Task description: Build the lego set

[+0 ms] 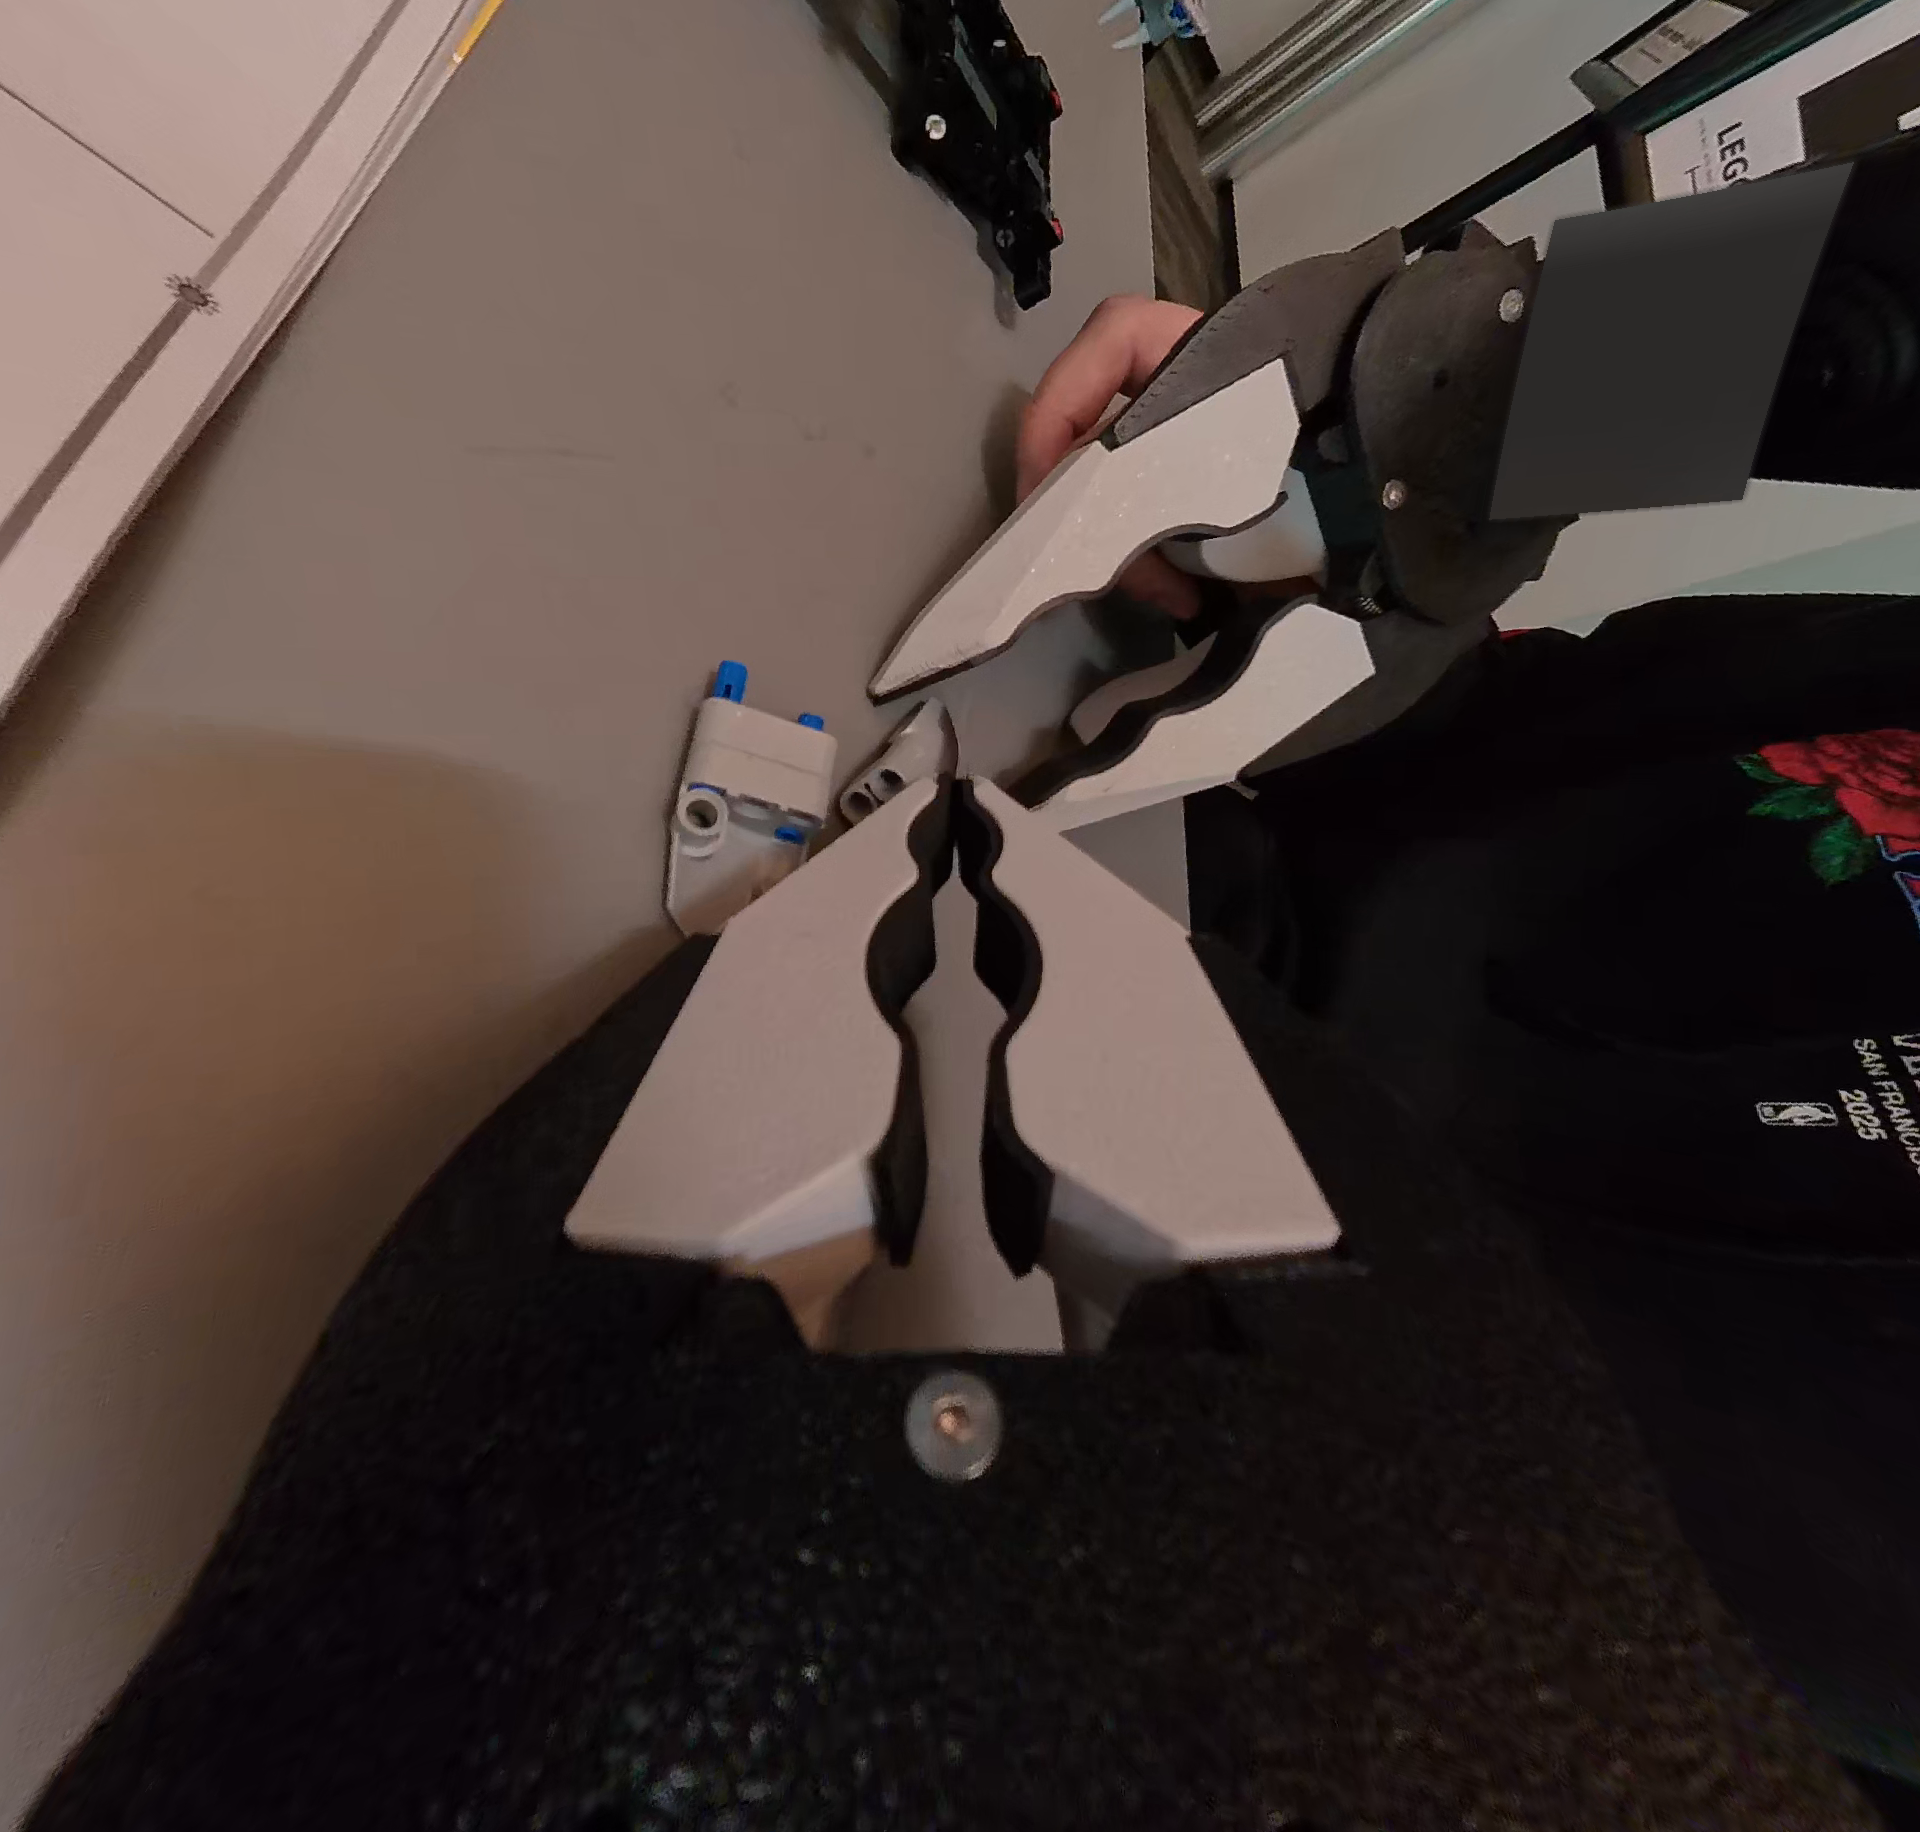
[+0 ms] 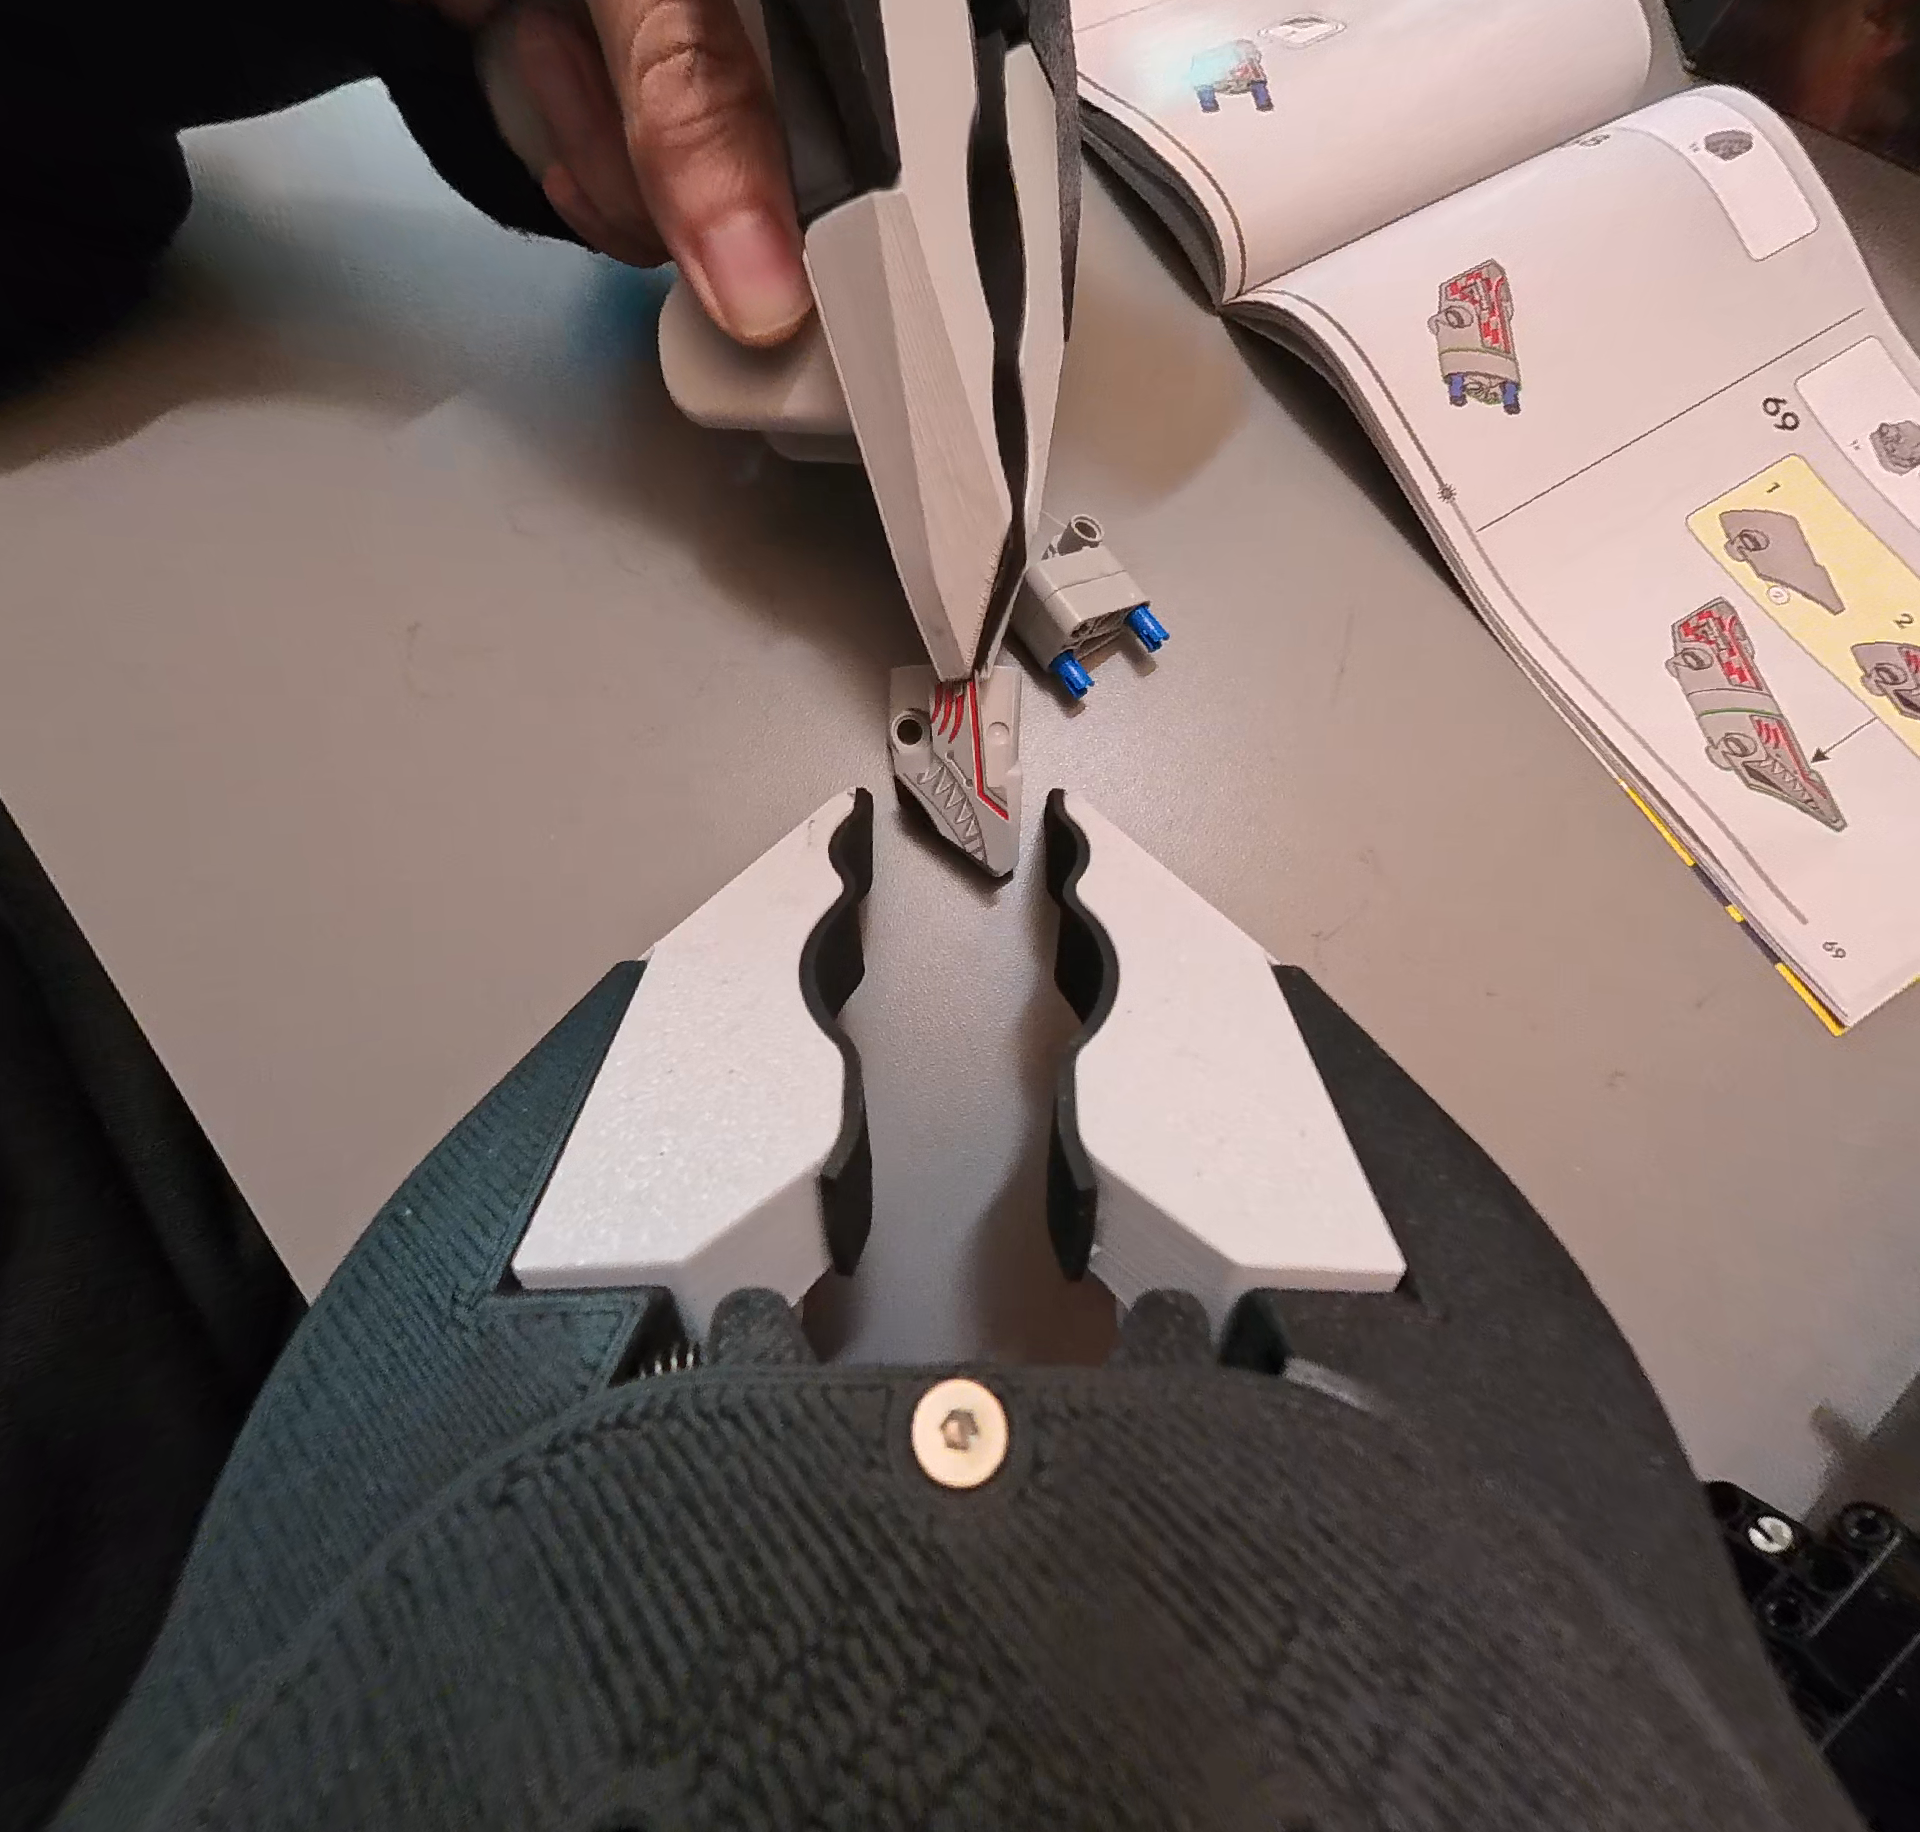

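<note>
A grey Lego panel with red stripes and printed teeth stands tilted on the grey table. My left gripper comes down from above and is shut on the panel's upper edge. In the left wrist view the left gripper is closed, with the panel showing edge-on just past its tips. My right gripper is open, and the panel's pointed lower end sits between its fingertips. The right gripper also shows in the left wrist view. A grey sub-assembly with blue pins lies just beyond the panel.
An open instruction booklet lies to the right; it also shows in the left wrist view. A black Technic build lies farther off on the table, and its corner shows in the right wrist view. A person's hand holds the left gripper. Both grippers' tips are close together, under 4 cm apart.
</note>
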`<state>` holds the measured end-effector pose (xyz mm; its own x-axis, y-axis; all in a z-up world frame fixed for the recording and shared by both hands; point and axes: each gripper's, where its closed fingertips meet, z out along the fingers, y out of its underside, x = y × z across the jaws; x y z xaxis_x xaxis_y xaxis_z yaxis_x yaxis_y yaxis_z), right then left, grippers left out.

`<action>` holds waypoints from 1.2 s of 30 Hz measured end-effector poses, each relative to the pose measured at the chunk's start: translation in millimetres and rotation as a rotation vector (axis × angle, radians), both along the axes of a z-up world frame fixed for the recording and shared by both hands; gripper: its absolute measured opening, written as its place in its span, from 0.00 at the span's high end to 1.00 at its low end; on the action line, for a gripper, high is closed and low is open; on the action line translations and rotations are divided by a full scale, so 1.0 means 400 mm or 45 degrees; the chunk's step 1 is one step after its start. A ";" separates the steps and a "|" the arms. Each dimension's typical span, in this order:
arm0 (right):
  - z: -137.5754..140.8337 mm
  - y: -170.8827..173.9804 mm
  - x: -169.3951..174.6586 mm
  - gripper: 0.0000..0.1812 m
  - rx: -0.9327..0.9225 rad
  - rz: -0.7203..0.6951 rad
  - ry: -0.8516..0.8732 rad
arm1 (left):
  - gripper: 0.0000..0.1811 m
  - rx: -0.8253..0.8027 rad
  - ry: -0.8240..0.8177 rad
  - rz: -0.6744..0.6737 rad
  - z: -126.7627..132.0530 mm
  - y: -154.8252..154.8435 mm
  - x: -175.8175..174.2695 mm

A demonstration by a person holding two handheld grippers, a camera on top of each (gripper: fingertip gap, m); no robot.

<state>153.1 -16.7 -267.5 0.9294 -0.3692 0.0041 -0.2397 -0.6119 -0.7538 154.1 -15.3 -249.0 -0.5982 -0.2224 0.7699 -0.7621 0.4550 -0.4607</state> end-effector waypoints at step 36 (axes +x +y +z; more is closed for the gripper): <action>0.001 0.001 0.029 0.76 -0.011 -0.066 -0.031 | 1.00 -0.069 -0.008 0.044 0.017 0.007 0.020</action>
<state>164.6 -16.3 -267.1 0.9085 -0.4168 0.0301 -0.2527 -0.6055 -0.7547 161.9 -12.6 -242.1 -0.5959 -0.2008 0.7775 -0.7737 0.4028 -0.4890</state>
